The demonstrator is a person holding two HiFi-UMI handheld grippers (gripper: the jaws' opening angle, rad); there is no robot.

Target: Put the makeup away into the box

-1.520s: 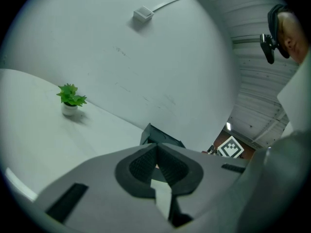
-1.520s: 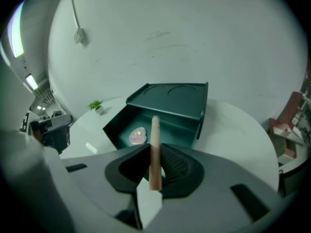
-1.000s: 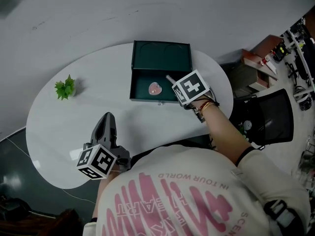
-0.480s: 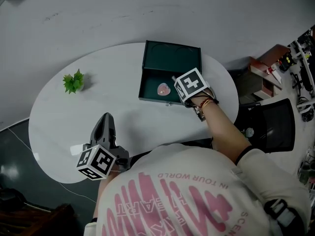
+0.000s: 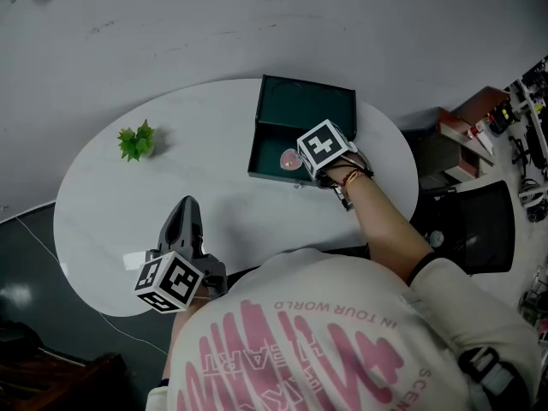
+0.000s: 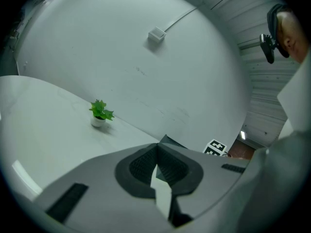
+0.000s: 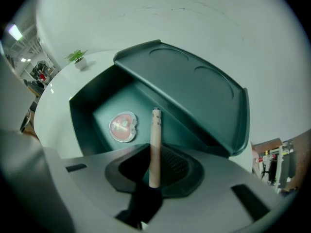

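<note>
A dark green box [image 5: 267,140] stands open on the white oval table [image 5: 111,212], its lid [image 7: 194,89] tilted back. A pink heart-shaped compact [image 7: 122,126] lies on the box floor, also visible as a compact [image 5: 290,160] in the head view. My right gripper [image 7: 154,154] points steeply down over the box's front right part, shut on a slim beige makeup stick [image 7: 155,135] whose tip hangs above the box floor beside the compact. My left gripper [image 5: 187,204] rests low near the table's front edge, shut and holding nothing.
A small green potted plant [image 5: 137,140] sits at the table's far left. A black chair [image 5: 479,221] and cluttered shelves [image 5: 514,110] stand to the right of the table. A grey wall runs behind it.
My right gripper has sunk with the makeup stick from above the box's front right corner to over its inside. The left gripper has hardly moved.
</note>
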